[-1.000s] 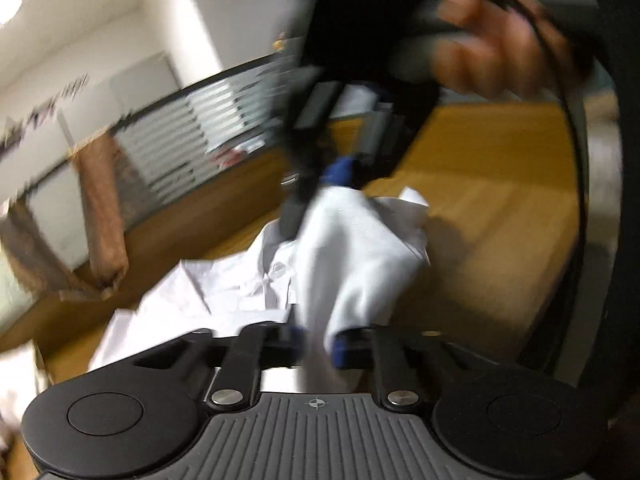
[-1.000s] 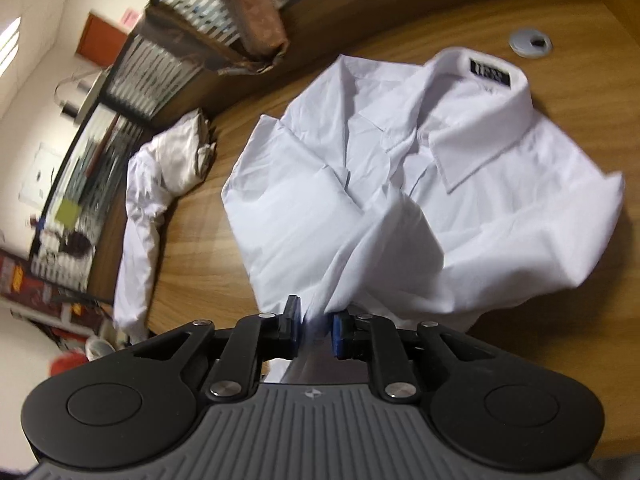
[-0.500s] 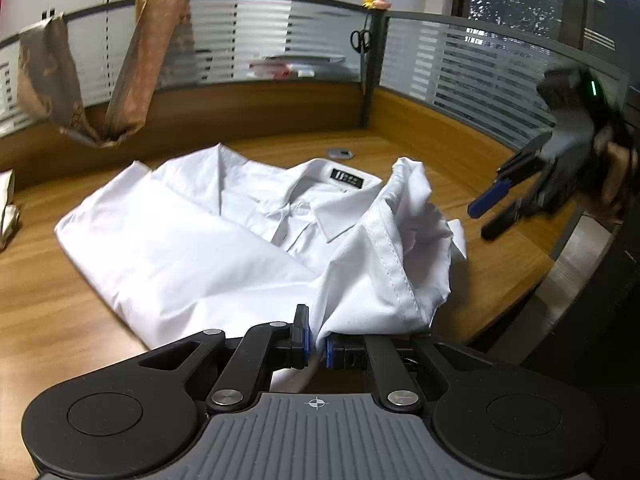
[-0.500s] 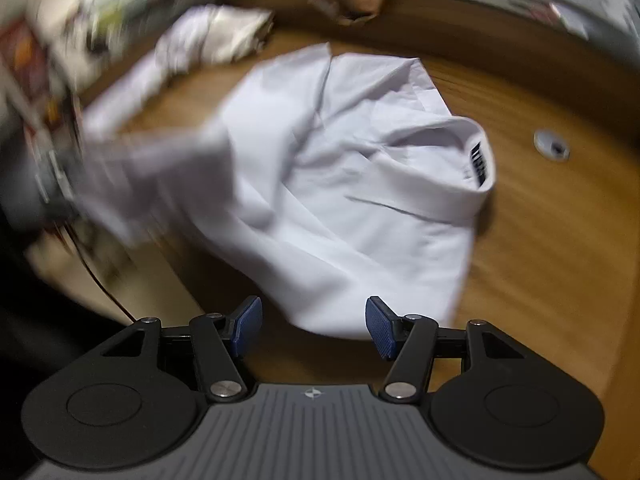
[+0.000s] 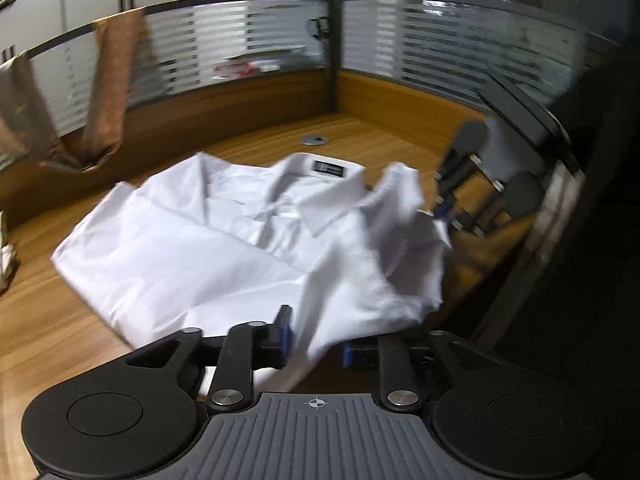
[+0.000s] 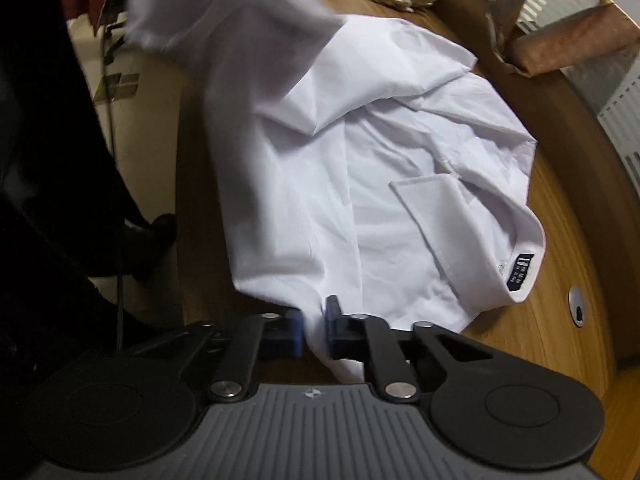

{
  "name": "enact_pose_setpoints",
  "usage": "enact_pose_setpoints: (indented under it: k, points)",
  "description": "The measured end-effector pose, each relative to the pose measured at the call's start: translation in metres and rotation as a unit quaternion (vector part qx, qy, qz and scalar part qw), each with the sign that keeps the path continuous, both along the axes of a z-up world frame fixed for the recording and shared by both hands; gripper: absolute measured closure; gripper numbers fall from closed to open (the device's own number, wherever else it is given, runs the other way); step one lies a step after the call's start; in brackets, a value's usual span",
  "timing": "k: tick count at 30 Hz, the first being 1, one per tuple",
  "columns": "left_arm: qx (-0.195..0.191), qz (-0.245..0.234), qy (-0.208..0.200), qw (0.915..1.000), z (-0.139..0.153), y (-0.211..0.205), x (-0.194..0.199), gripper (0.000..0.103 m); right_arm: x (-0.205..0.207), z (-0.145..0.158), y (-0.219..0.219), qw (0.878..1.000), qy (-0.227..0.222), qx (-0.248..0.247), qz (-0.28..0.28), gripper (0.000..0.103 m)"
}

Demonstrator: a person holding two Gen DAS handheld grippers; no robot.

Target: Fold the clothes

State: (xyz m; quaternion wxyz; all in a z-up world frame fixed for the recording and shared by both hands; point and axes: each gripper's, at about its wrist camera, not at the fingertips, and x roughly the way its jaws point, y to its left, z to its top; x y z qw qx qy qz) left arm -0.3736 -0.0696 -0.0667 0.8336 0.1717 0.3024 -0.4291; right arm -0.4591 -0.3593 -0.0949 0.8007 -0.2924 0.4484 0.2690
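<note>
Left wrist view: my left tool has its jaws apart and opening, with a fold of the shirt running loosely between them, pads not pressing. Beyond it the shirt lies on the wooden surface, collar and dark label toward the far side. At the right edge of the shirt my right tool grips a raised corner. In the right wrist view, that right tool is closing, its jaws nearly together and clamped on the shirt's near hem. A grommet sits on the surface at right. Brown cloth hangs over the far partition.
</note>
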Motion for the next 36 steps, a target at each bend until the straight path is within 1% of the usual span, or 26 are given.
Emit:
enact_pose_setpoints:
  k: [1,2,3,5,6,7,8,9,11,13,14,16,19,23,24,25,26,27,28,31,32,34,35,36]
  points:
    - [0.000,-0.004,0.002,1.0000,-0.002,-0.002,-0.001,0.075,0.001,0.003,-0.001,1.000,0.003,0.004,-0.004,0.096]
    - [-0.008,-0.003,0.013,0.9999,-0.002,-0.001,-0.001,0.087,0.001,0.006,-0.002,1.000,0.009,0.011,-0.010,0.098]
    - [-0.020,0.003,0.034,0.9992,-0.002,0.003,0.003,0.093,0.001,0.010,-0.004,1.000,0.014,0.016,-0.015,0.098]
    - [-0.054,0.035,0.081,0.9946,-0.001,0.018,0.012,0.094,0.000,0.018,-0.013,0.999,0.028,0.029,-0.024,0.099]
    - [-0.071,0.054,0.106,0.9904,-0.002,0.027,0.017,0.094,0.000,0.023,-0.019,0.998,0.037,0.040,-0.026,0.099]
    - [-0.089,0.071,0.138,0.9839,-0.003,0.036,0.023,0.094,0.003,0.030,-0.021,0.997,0.045,0.052,-0.029,0.099]
    - [-0.109,0.086,0.173,0.9750,-0.006,0.045,0.030,0.094,0.006,0.036,-0.023,0.996,0.053,0.064,-0.031,0.099]
    - [-0.129,0.101,0.208,0.9642,-0.010,0.053,0.038,0.094,0.009,0.042,-0.025,0.995,0.061,0.076,-0.034,0.099]
    - [-0.163,0.125,0.273,0.9399,-0.020,0.067,0.051,0.094,0.020,0.052,-0.030,0.992,0.071,0.094,-0.039,0.099]
    - [-0.192,0.148,0.316,0.9174,-0.030,0.077,0.064,0.094,0.040,0.054,-0.036,0.991,0.076,0.102,-0.047,0.099]
    - [-0.202,0.161,0.329,0.9085,-0.034,0.080,0.071,0.093,0.049,0.055,-0.039,0.990,0.078,0.106,-0.051,0.099]
    - [-0.221,0.188,0.348,0.8914,-0.041,0.084,0.087,0.093,0.069,0.051,-0.048,0.988,0.080,0.114,-0.063,0.099]
    - [-0.236,0.246,0.364,0.8668,-0.056,0.090,0.104,0.088,0.101,0.042,-0.059,0.983,0.096,0.128,-0.087,0.098]
    - [-0.253,0.310,0.374,0.8365,-0.075,0.094,0.112,0.087,0.132,0.007,-0.064,0.975,0.124,0.138,-0.120,0.092]
    - [-0.257,0.326,0.376,0.8285,-0.079,0.095,0.114,0.088,0.137,0.000,-0.064,0.973,0.131,0.141,-0.130,0.088]
    - [-0.256,0.336,0.374,0.8256,-0.082,0.097,0.113,0.088,0.142,-0.008,-0.064,0.970,0.138,0.144,-0.140,0.087]
    - [-0.251,0.343,0.370,0.8259,-0.084,0.098,0.112,0.088,0.142,-0.013,-0.063,0.969,0.139,0.144,-0.143,0.085]
    - [-0.249,0.354,0.369,0.8227,-0.087,0.100,0.110,0.088,0.140,-0.018,-0.061,0.970,0.140,0.141,-0.144,0.083]
    - [-0.248,0.365,0.370,0.8174,-0.091,0.102,0.109,0.088,0.141,-0.022,-0.059,0.970,0.138,0.138,-0.143,0.082]
    - [-0.265,0.395,0.379,0.7940,-0.105,0.110,0.106,0.086,0.138,-0.027,-0.057,0.971,0.132,0.139,-0.146,0.078]
    - [-0.271,0.401,0.379,0.7885,-0.107,0.112,0.105,0.086,0.136,-0.028,-0.057,0.970,0.130,0.140,-0.147,0.075]
    - [-0.274,0.410,0.371,0.7868,-0.103,0.112,0.101,0.086,0.132,-0.025,-0.058,0.972,0.125,0.138,-0.146,0.071]
    - [-0.281,0.415,0.364,0.7846,-0.098,0.113,0.099,0.081,0.130,-0.024,-0.059,0.972,0.123,0.137,-0.146,0.067]
    - [-0.292,0.421,0.356,0.7813,-0.093,0.114,0.097,0.073,0.128,-0.020,-0.061,0.973,0.119,0.136,-0.146,0.065]
